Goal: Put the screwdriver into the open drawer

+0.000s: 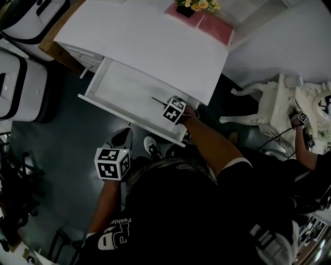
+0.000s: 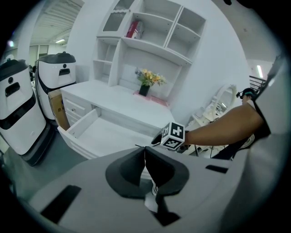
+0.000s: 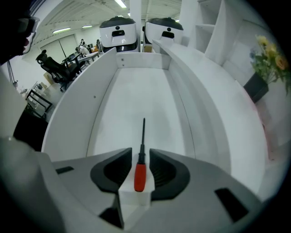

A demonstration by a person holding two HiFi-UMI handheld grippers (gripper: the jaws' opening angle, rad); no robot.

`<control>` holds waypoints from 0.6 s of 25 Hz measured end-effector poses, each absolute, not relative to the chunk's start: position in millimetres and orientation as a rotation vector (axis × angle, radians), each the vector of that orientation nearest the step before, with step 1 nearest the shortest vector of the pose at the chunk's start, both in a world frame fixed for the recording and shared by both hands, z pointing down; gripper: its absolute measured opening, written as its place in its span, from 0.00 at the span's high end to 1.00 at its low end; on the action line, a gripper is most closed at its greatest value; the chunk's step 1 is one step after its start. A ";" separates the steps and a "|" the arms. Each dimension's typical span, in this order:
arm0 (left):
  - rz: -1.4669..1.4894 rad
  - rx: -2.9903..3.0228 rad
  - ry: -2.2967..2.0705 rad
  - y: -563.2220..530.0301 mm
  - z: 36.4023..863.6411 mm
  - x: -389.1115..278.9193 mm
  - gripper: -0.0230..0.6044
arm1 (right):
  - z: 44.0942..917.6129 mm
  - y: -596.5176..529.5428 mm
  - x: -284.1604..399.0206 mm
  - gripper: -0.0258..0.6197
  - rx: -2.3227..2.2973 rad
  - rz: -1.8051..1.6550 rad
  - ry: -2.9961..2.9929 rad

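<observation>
The screwdriver (image 3: 140,175), red-handled with a thin black shaft, lies lengthwise on the floor of the open white drawer (image 3: 136,86), shaft pointing toward the drawer's far end. My right gripper (image 3: 140,157) hovers just above it, open, with a gap between each pad and the handle. In the head view the shaft (image 1: 157,100) sticks out left of the right gripper (image 1: 170,107), over the drawer (image 1: 116,85). My left gripper (image 2: 144,152) is shut with nothing in it, held lower left in front of the drawer (image 2: 97,132); in the head view only the left gripper's marker cube (image 1: 113,163) shows.
The white desk (image 1: 155,41) carries a flower pot (image 1: 194,6) on a pink mat (image 1: 209,23), with shelves (image 2: 150,41) above. White machines (image 1: 15,88) stand at left. An ornate white chair (image 1: 269,106) and another person's gripper (image 1: 301,119) are at right.
</observation>
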State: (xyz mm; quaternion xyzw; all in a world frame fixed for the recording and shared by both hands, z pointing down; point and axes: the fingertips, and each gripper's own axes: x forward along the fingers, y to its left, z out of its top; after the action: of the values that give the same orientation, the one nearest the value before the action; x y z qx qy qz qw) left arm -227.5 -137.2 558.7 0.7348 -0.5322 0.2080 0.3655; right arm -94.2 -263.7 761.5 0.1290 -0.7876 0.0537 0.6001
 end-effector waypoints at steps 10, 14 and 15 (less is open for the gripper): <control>0.523 1.946 -1.358 -143.3 544.2 -218.7 0.94 | 701.7 -260.1 -85.7 0.78 0.442 0.217 -1.963; 0.525 1.970 -1.356 -146.4 537.7 -215.3 0.94 | 671.2 -254.0 -78.6 0.80 0.536 0.315 -2.039; 0.526 1.977 -1.354 -147.3 535.8 -214.6 0.94 | 662.0 -251.6 -78.4 0.81 0.560 0.343 -2.065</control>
State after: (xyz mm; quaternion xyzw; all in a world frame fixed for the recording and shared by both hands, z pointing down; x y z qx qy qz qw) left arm -214.6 -147.3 535.8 0.7585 -0.5195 0.2020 0.3376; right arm -78.4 -251.6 662.0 0.2283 -0.8419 0.1399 0.4684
